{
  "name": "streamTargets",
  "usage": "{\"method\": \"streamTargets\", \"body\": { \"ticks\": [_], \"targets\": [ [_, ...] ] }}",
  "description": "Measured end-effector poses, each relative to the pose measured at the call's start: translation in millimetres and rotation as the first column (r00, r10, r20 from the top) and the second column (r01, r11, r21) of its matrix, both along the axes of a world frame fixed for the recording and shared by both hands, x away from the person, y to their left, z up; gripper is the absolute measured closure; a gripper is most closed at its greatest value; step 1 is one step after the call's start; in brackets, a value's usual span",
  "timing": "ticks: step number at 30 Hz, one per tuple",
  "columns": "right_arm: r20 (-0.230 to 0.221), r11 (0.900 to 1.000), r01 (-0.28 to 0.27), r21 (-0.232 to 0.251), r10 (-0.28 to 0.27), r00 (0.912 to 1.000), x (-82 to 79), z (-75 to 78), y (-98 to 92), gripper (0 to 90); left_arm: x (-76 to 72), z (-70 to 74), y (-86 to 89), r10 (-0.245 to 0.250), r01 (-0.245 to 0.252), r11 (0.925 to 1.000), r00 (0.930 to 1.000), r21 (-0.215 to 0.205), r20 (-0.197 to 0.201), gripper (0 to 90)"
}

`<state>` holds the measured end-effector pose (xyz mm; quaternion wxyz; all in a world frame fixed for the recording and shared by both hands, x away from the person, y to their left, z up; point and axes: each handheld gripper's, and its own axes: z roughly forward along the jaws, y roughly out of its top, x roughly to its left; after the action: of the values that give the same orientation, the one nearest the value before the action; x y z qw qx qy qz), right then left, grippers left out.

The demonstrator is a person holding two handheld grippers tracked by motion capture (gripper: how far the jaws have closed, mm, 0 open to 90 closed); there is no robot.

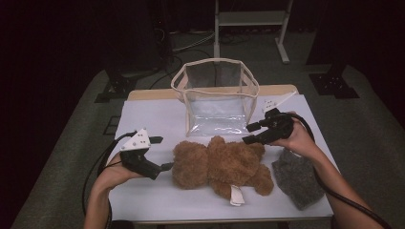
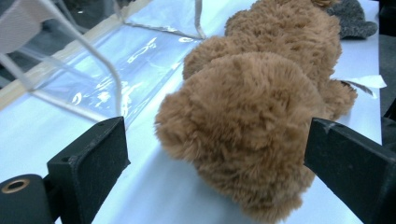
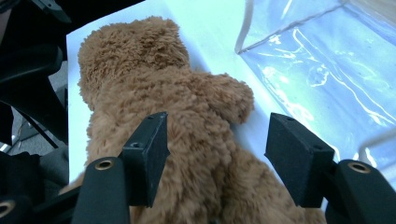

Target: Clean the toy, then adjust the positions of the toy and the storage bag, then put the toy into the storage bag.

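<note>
A brown teddy bear (image 1: 224,164) lies on the white table top (image 1: 148,114), head to the left. My left gripper (image 1: 165,152) is open just left of the head. In the left gripper view the head (image 2: 243,121) sits between the wide black jaws with a gap on both sides. My right gripper (image 1: 247,134) hovers open above the bear's right end, near its legs. In the right gripper view the bear's back (image 3: 140,74) lies below the spread jaws, and neither pad presses on the fur. A clear plastic bag (image 1: 217,95) with white trim stands open behind the bear.
A grey knitted cloth (image 1: 296,176) lies at the table's right front corner under my right forearm. A white tag (image 1: 236,195) sticks out from the bear toward the front edge. Dark floor and a white stand (image 1: 217,28) lie beyond the table.
</note>
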<state>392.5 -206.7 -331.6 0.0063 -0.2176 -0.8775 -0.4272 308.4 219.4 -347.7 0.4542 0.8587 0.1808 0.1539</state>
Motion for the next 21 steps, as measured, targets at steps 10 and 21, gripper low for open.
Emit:
{"method": "streamTargets", "body": {
  "ticks": [10, 21],
  "targets": [
    [0.004, 0.998, -0.054, -0.01, 0.054, 0.9985, 5.9, 4.6, 24.8, 37.5, -1.5, -0.1, 9.7, 0.018, -0.018, 0.9998, 0.9998, -0.011, -0.002, 5.4],
    [0.019, 0.997, -0.08, -0.011, 0.08, 0.9966, 6.4, 15.7, 33.1, 37.6, -1.0, -4.7, 10.4, 0.025, -0.024, 0.9994, 0.9996, 0.025, -0.011, 3.1]
  ]
}}
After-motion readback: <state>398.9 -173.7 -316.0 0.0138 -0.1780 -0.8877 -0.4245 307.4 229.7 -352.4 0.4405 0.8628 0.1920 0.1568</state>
